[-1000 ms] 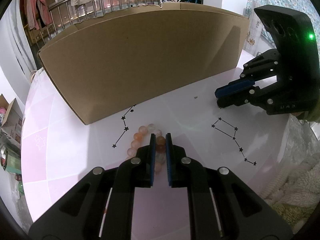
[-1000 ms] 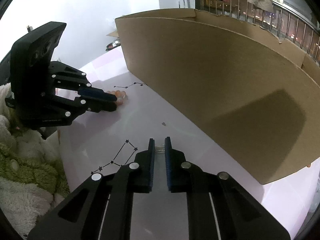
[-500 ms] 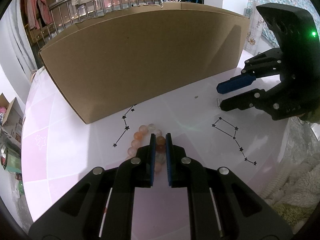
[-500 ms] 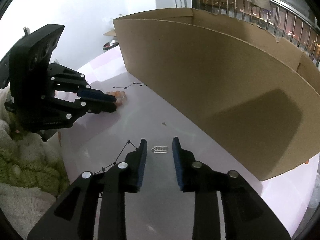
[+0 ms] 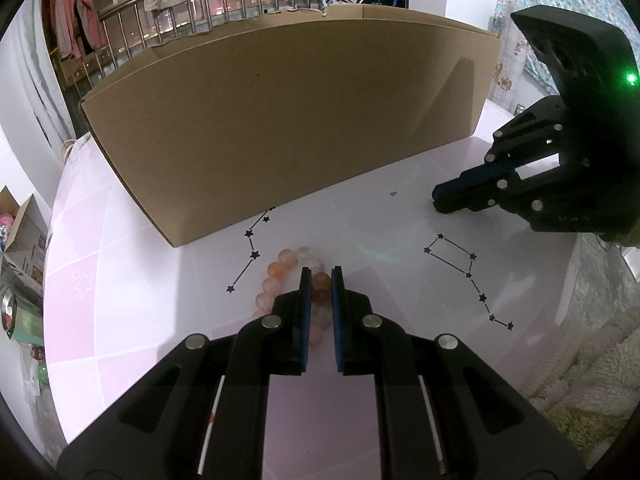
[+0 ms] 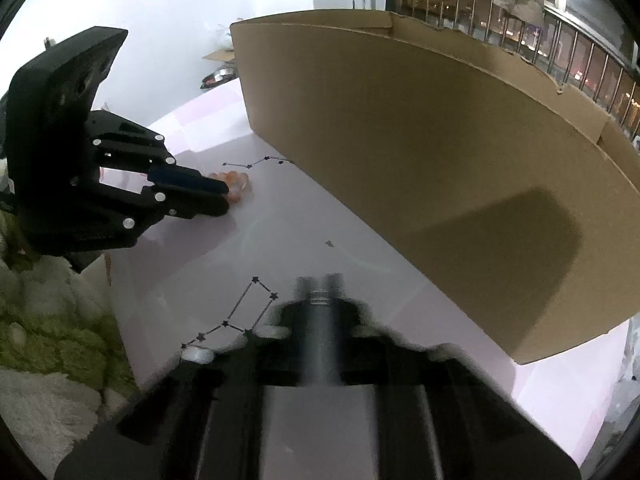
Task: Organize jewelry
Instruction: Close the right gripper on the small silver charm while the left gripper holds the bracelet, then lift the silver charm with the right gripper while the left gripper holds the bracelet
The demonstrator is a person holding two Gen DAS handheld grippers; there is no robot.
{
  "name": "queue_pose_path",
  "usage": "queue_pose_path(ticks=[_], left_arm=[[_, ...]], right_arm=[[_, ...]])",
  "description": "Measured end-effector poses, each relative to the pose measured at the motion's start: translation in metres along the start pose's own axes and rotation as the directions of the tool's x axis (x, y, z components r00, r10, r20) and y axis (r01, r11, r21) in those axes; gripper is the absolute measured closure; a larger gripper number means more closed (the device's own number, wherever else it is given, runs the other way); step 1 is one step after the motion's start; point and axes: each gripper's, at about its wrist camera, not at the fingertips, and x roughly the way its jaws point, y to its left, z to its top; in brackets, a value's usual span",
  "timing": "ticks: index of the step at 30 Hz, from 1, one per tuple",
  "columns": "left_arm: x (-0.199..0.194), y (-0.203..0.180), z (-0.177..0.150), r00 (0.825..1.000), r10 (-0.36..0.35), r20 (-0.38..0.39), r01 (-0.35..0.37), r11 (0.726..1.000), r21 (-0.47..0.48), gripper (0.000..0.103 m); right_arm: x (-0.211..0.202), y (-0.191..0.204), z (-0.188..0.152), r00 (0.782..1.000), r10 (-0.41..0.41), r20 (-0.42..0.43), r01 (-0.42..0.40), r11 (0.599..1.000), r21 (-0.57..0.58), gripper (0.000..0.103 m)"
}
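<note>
A bracelet of orange and pink beads (image 5: 280, 276) lies on the pale pink table (image 5: 132, 280). My left gripper (image 5: 320, 292) is shut on the bracelet's right side, down at the table; it also shows in the right wrist view (image 6: 216, 196) with the beads (image 6: 236, 182) at its tip. My right gripper (image 6: 320, 286) is blurred by motion, with its jaws close together around a small silver charm (image 6: 320, 296) on the table. In the left wrist view the right gripper (image 5: 440, 200) looks shut, low over the table.
A large open cardboard box (image 5: 280, 120) stands along the far side of the table, also in the right wrist view (image 6: 440, 160). Black constellation drawings (image 5: 468, 276) mark the tabletop. A fluffy blanket (image 6: 48, 320) lies past the table's near edge.
My right gripper opened, moved forward over the silver charm, and has closed around it. My left gripper has stayed shut on the bracelet without moving.
</note>
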Motion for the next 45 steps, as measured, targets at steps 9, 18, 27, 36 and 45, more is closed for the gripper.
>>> queue_pose_path(ticks=[9,18,27,36,45], left_arm=[[-0.002,0.000,-0.001,1.000,0.002,0.001,-0.002,1.000,0.002,0.094],[-0.003,-0.002,0.000,1.000,0.002,0.002,-0.002,1.000,0.001,0.094],[-0.003,-0.003,0.000,1.000,0.001,0.003,-0.001,1.000,-0.002,0.094],[-0.003,-0.004,0.000,1.000,0.002,0.004,-0.002,1.000,-0.001,0.094],[-0.003,-0.004,0.000,1.000,0.000,0.005,0.000,1.000,-0.003,0.094]], right_arm=[[-0.004,-0.001,-0.002,1.000,0.005,-0.002,-0.005,0.999,0.039,0.103],[0.000,-0.010,0.003,0.996,-0.092,0.001,0.091,0.990,0.106,0.103],[0.003,-0.007,0.002,0.995,-0.099,-0.026,0.101,0.990,0.096,0.103],[-0.001,-0.004,0.004,0.995,-0.098,-0.008,0.099,0.987,0.124,0.103],[0.009,-0.003,0.008,0.996,-0.082,-0.028,0.085,0.990,0.112,0.103]])
